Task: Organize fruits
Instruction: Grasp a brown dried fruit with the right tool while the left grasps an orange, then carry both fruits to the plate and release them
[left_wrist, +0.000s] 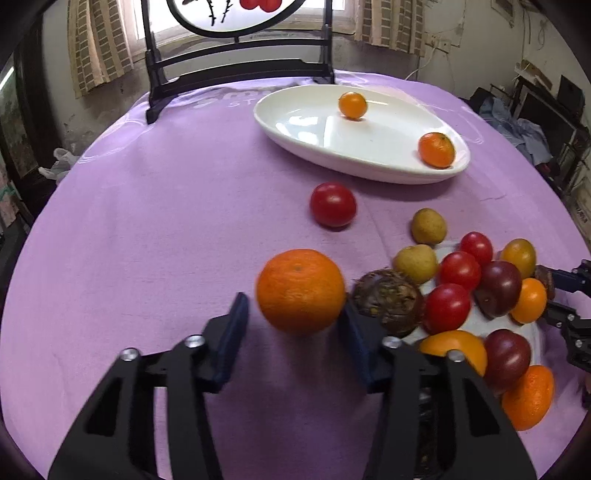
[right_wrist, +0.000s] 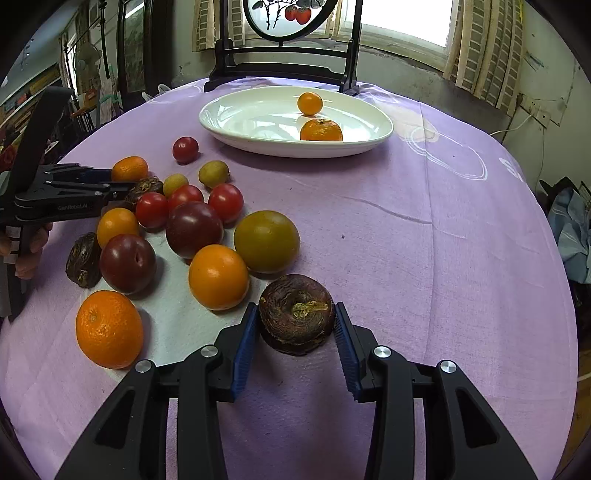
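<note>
A white oval plate (left_wrist: 295, 122) (right_wrist: 229, 122) at the far side holds two small oranges (left_wrist: 352, 105) (left_wrist: 436, 149). My left gripper (left_wrist: 293, 314) is open around a mandarin orange (left_wrist: 301, 290); its right pad touches it, the left pad stands apart. The mandarin also shows in the right wrist view (right_wrist: 129, 168). My right gripper (right_wrist: 295, 332) is open around a dark brown wrinkled fruit (right_wrist: 295, 317) on the cloth, pads close on both sides. A pile of tomatoes, plums and oranges (right_wrist: 192, 229) lies left of it.
A purple cloth (left_wrist: 147, 221) covers the round table. A lone red tomato (left_wrist: 332, 205) lies between the pile and the plate. A black framed stand (left_wrist: 236, 62) rises behind the plate. Clutter lies beyond the table's right edge.
</note>
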